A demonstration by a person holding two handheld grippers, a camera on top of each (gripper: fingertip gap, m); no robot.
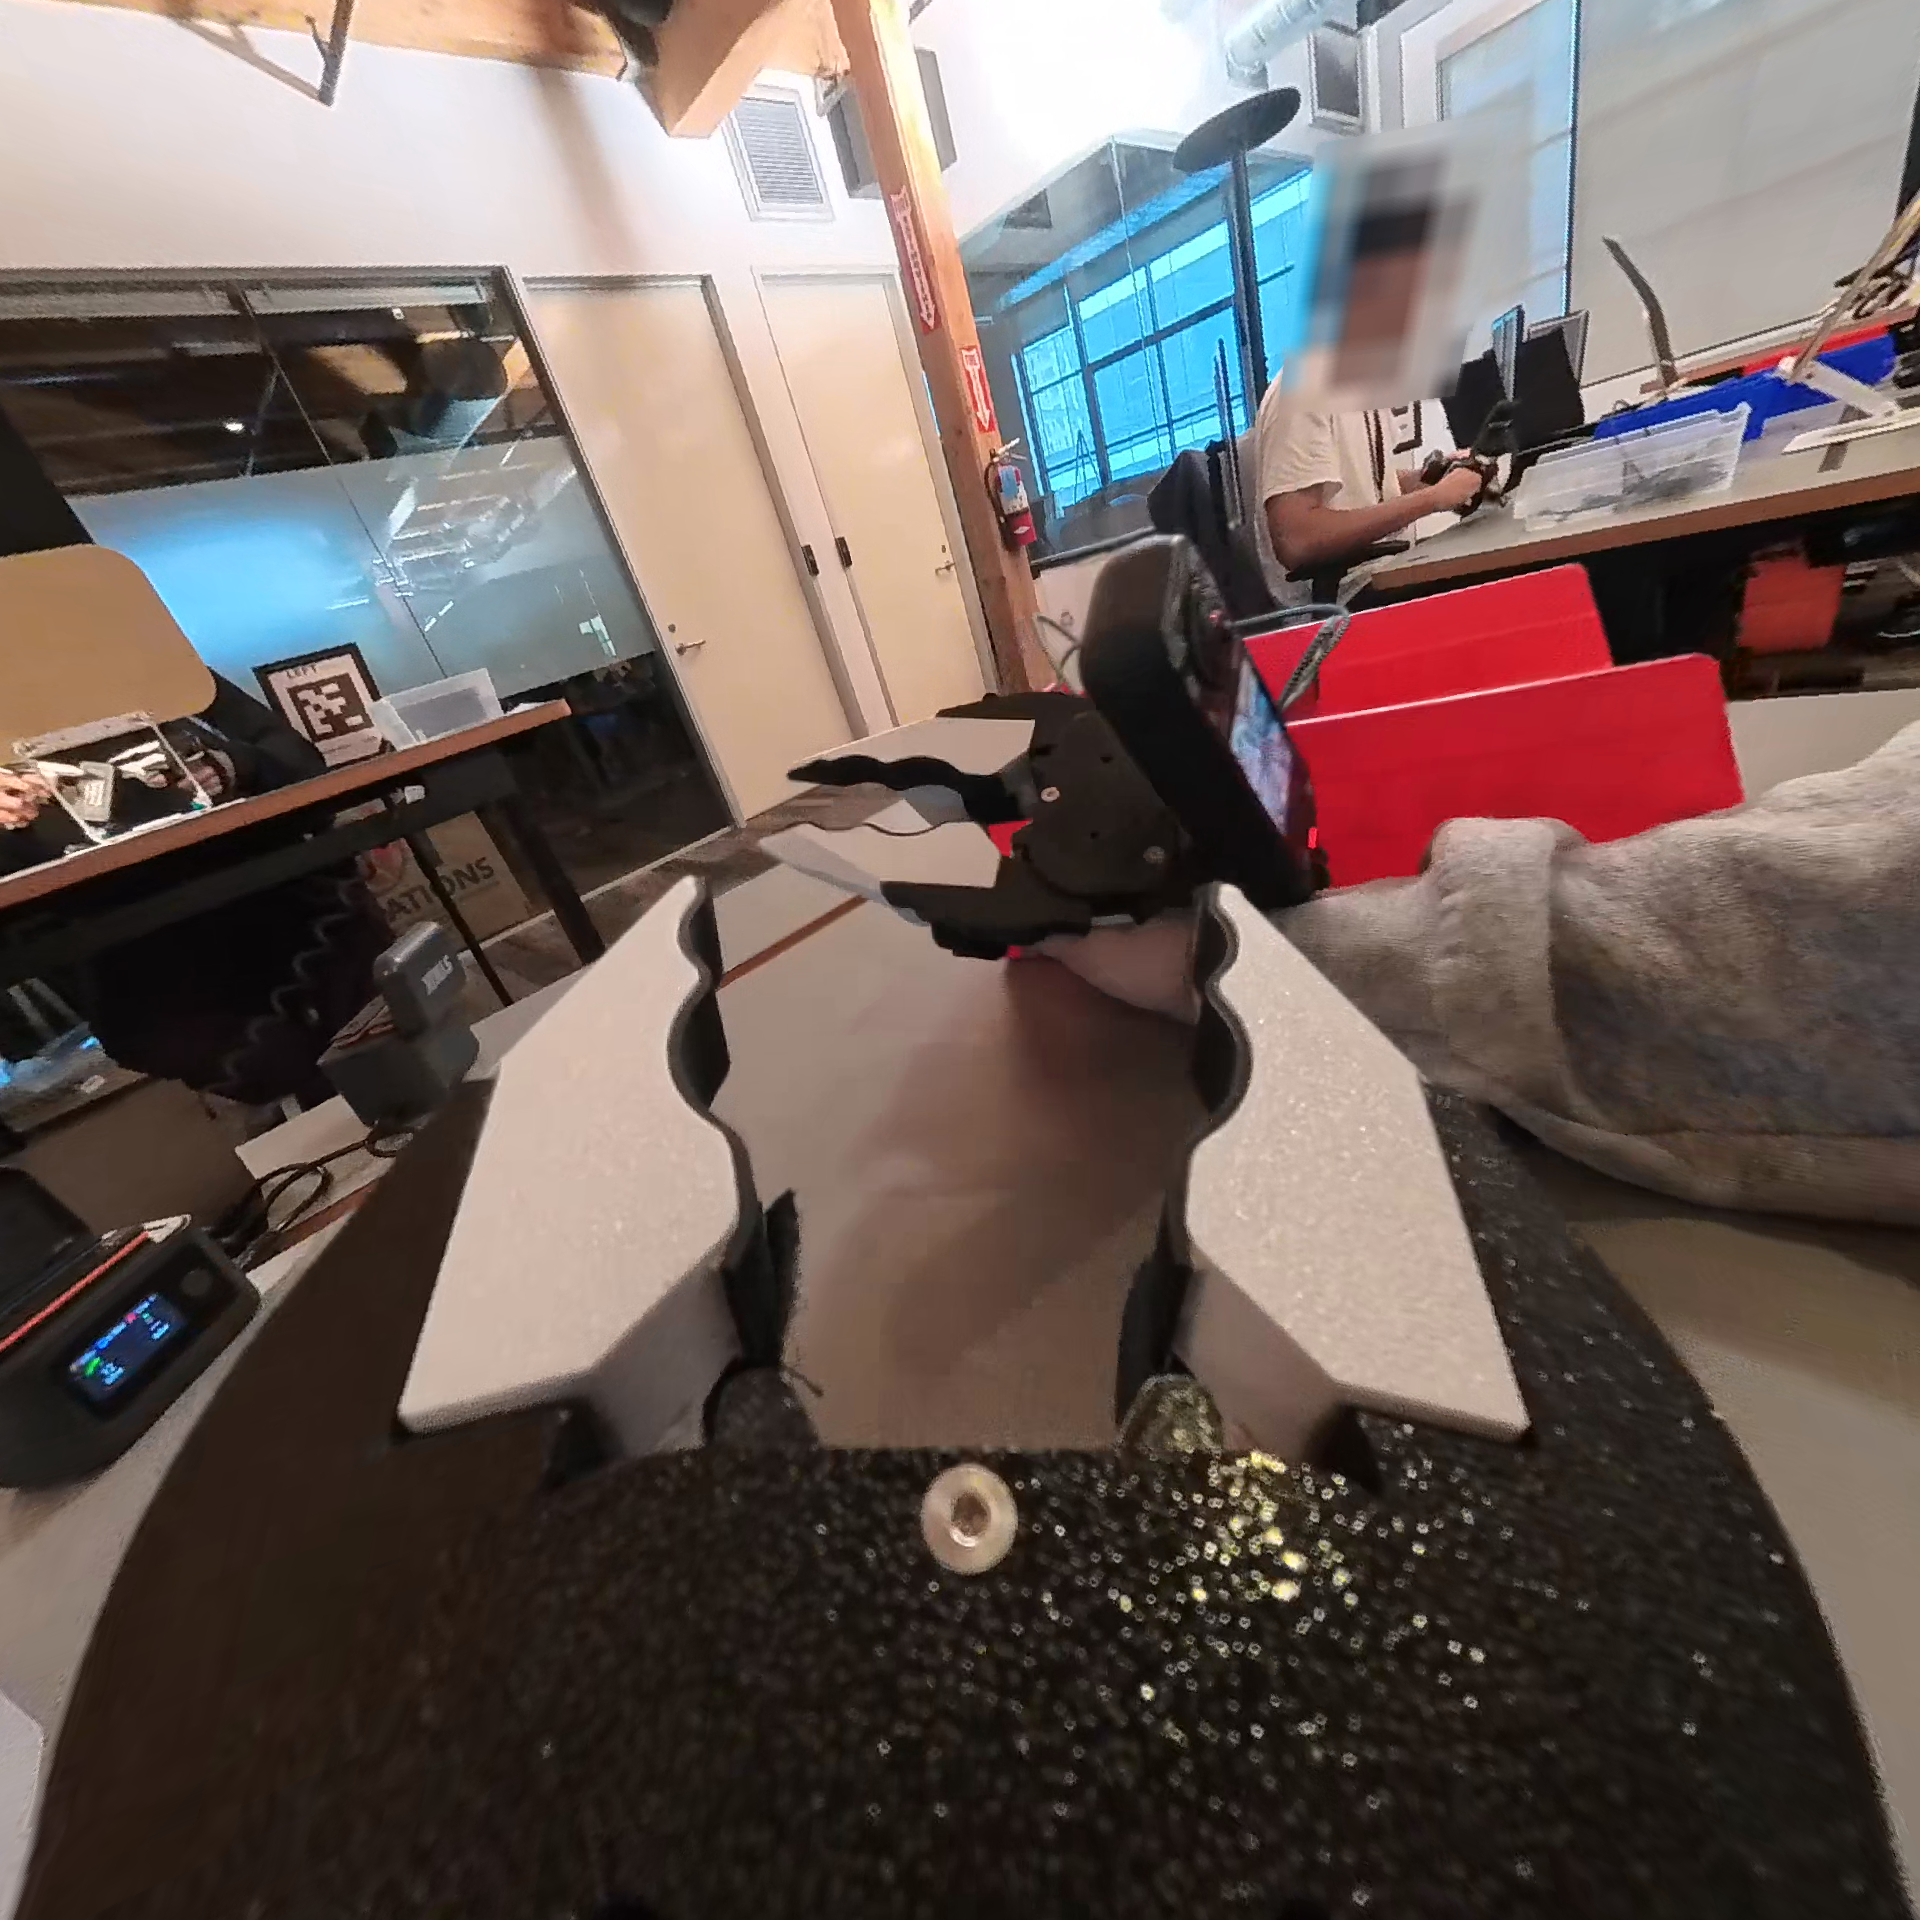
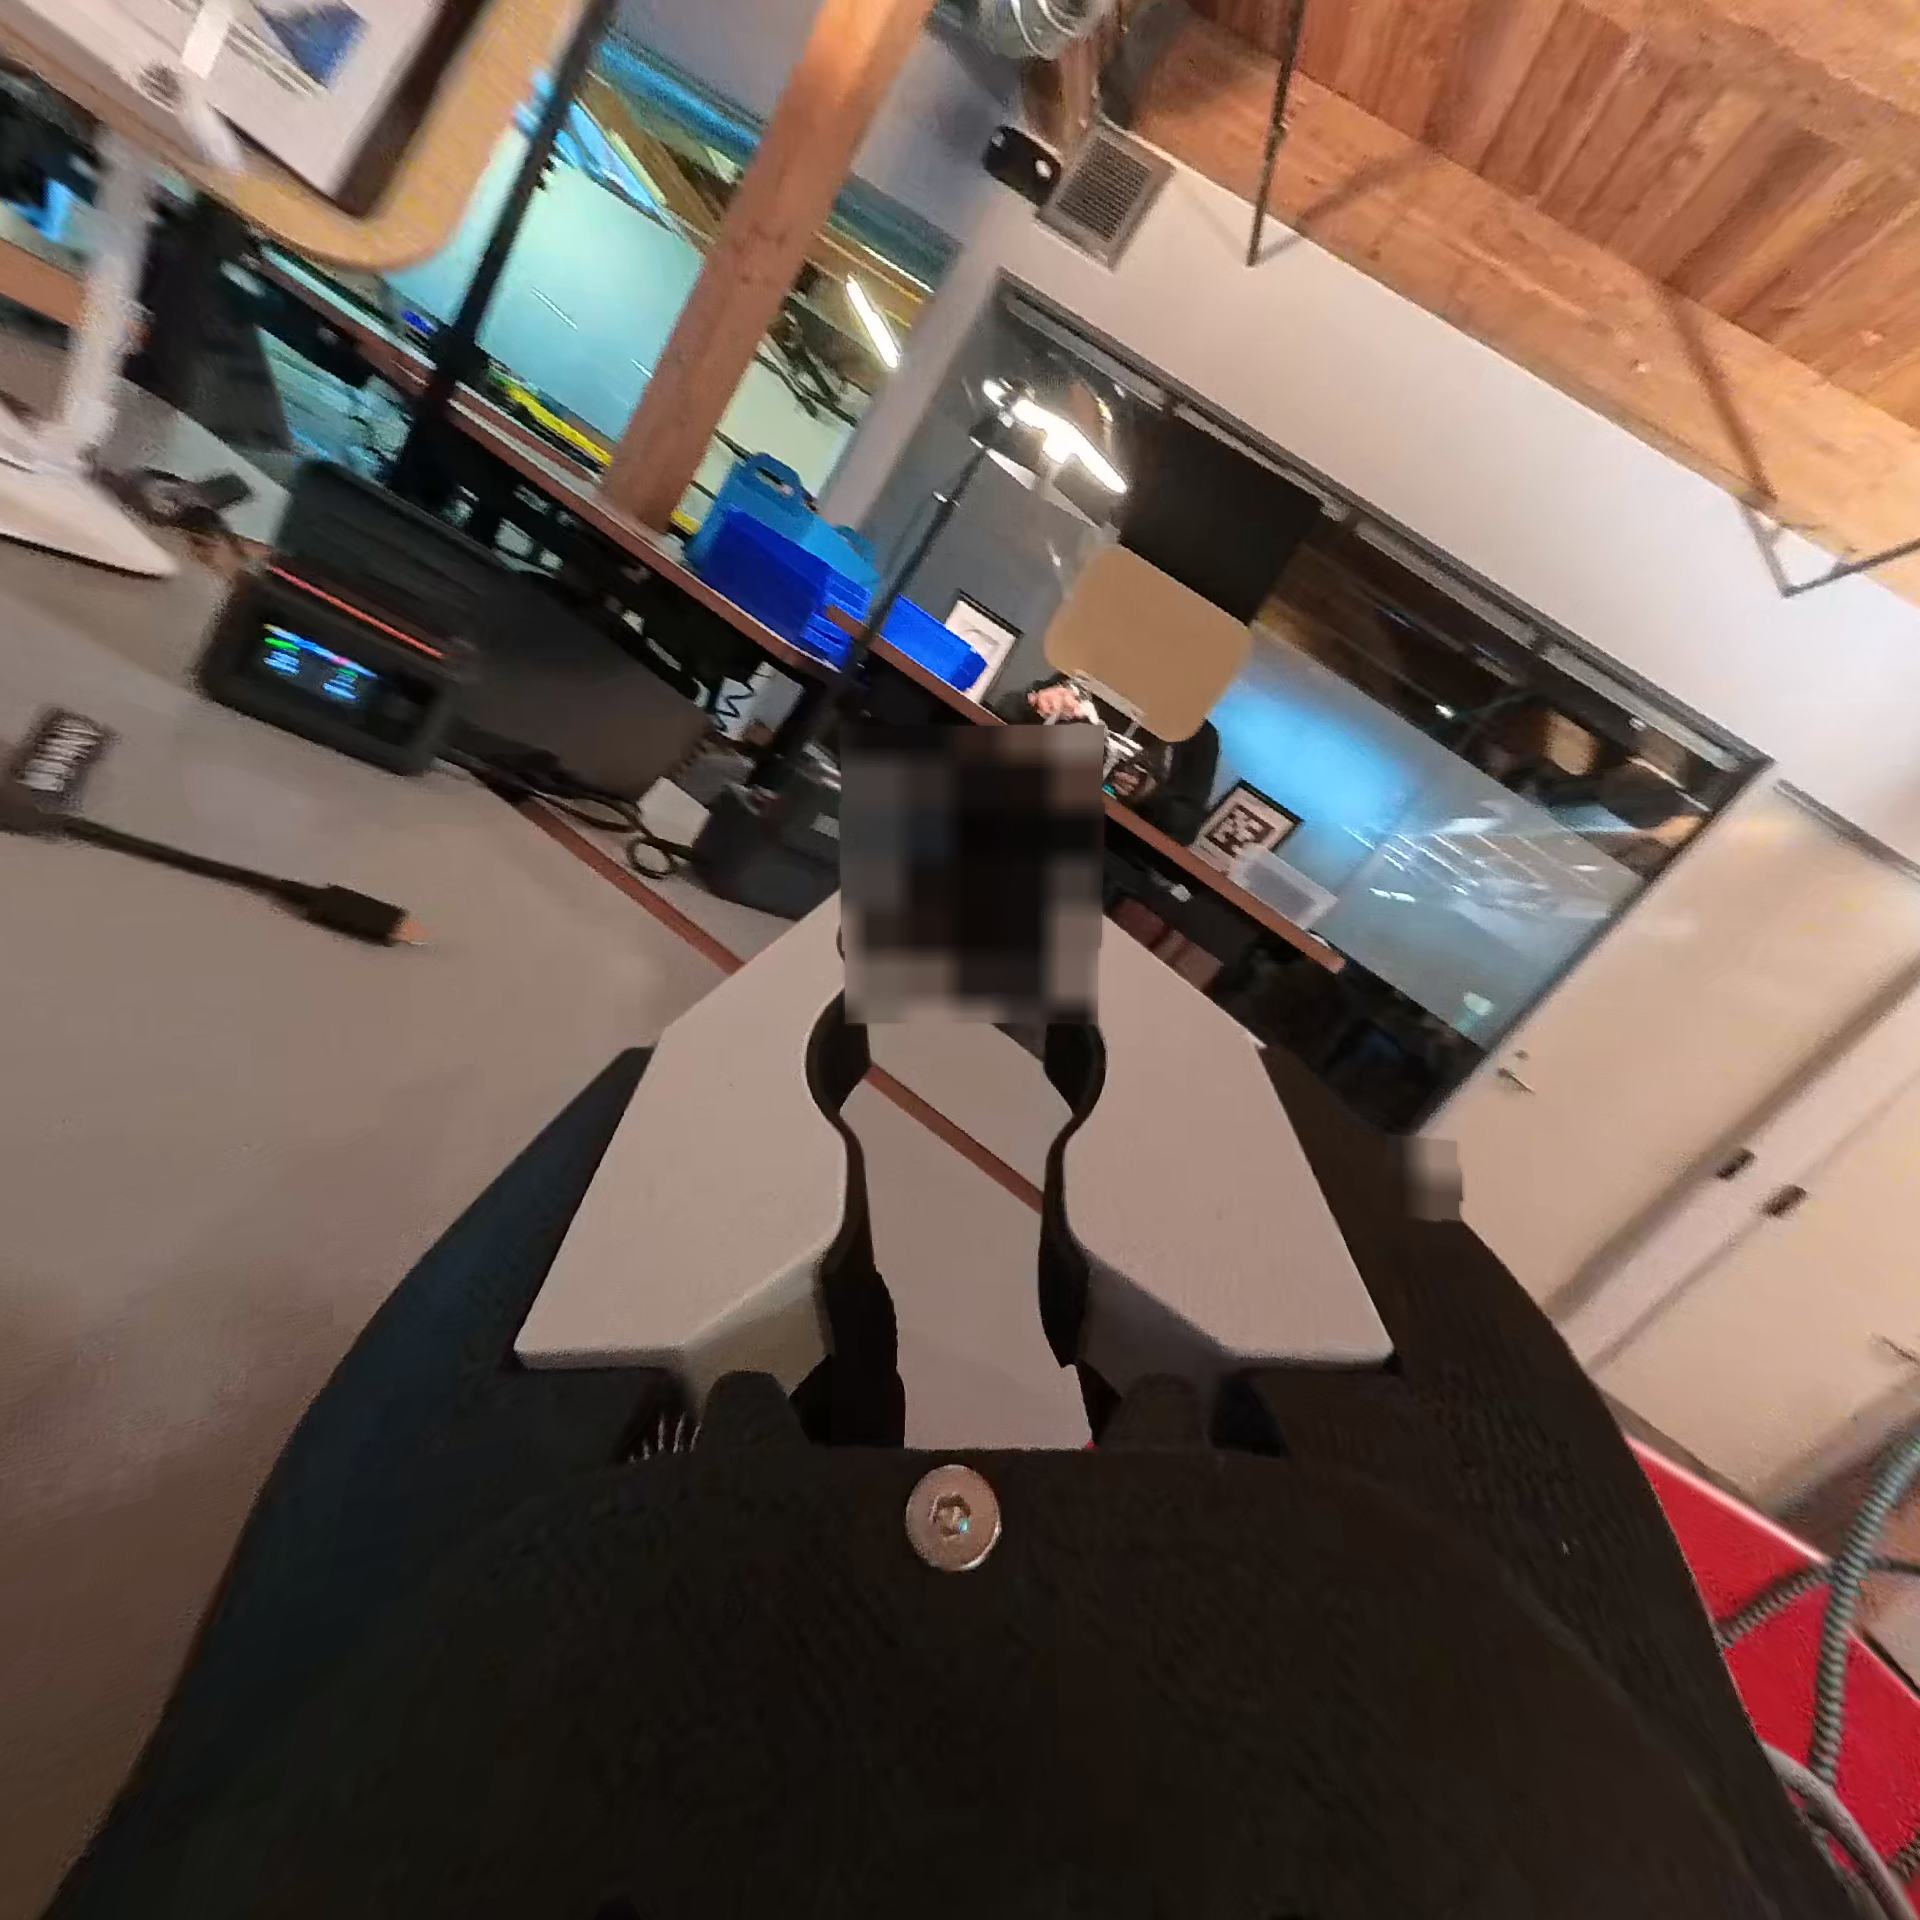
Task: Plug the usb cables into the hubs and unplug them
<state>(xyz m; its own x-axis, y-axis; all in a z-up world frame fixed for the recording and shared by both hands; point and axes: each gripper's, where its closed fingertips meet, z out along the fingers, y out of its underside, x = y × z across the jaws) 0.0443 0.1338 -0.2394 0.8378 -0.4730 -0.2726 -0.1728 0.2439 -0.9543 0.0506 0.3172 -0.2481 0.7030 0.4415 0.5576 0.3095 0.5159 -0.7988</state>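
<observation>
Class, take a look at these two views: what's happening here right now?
A person holds a gripper in each hand above a grey table. The left gripper and the right gripper both have their jaws apart with nothing between them. In the left wrist view the right gripper hovers ahead, also empty. A black usb cable lies loose on the table, unplugged. No cable is being handled yet.

two grippers, one usb cable, two red bins.
</observation>
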